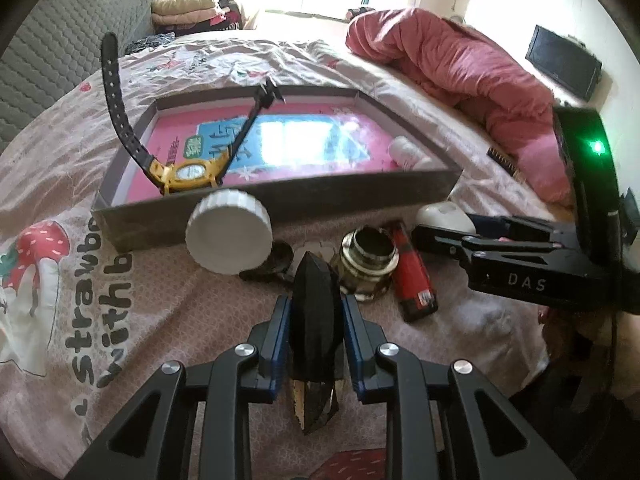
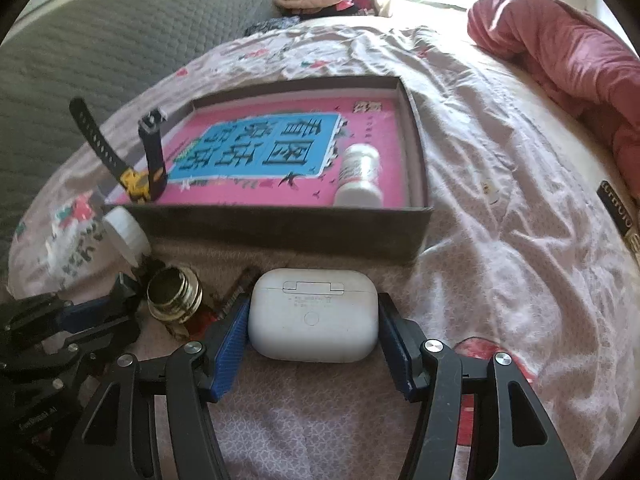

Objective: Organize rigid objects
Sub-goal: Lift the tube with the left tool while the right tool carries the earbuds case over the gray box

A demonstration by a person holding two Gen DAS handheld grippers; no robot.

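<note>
L gripper [image 1: 314, 334] had its blue ribbed pads closed onto a dark, faceted, pointed object [image 1: 316, 320], glossy black w/ a chipped tan patch near its base; exact item can't be told. It was held above the bedsheet [image 1: 180, 312], tip pointing toward the box.

R gripper [image 2: 314, 334] had its fingers spread wide, one on each side of a white earbud case [image 2: 314, 316]: smooth matte plastic, rounded corners, hinge and small round button facing up. Left pad sat at the case's edge; right pad just beside it, contact unclear. Case lay on the sheet just in front of the box.

Shallow grey cardboard box [image 2: 280, 228], rectangular, low walls, floor covered by a glossy pink-and-blue printed sheet [image 2: 260, 152]. Inside: a yellow digital watch [image 1: 192, 172] w/ black perforated rubber straps standing up, in the near-left corner; a white plastic pill bottle [image 2: 358, 176] lying on its side by the right wall.

Outside, by the front wall: a white ribbed-cap bottle [image 1: 229, 236], cap toward L cam; a small glass jar [image 1: 366, 260] w/ threaded metallic neck, dark inside; a red lighter [image 1: 412, 276] flat just beside the jar.

Sheet was thin pinkish cotton, wrinkled, strawberry print. Crumpled pink quilt [image 1: 460, 64] lay well beyond the box.
</note>
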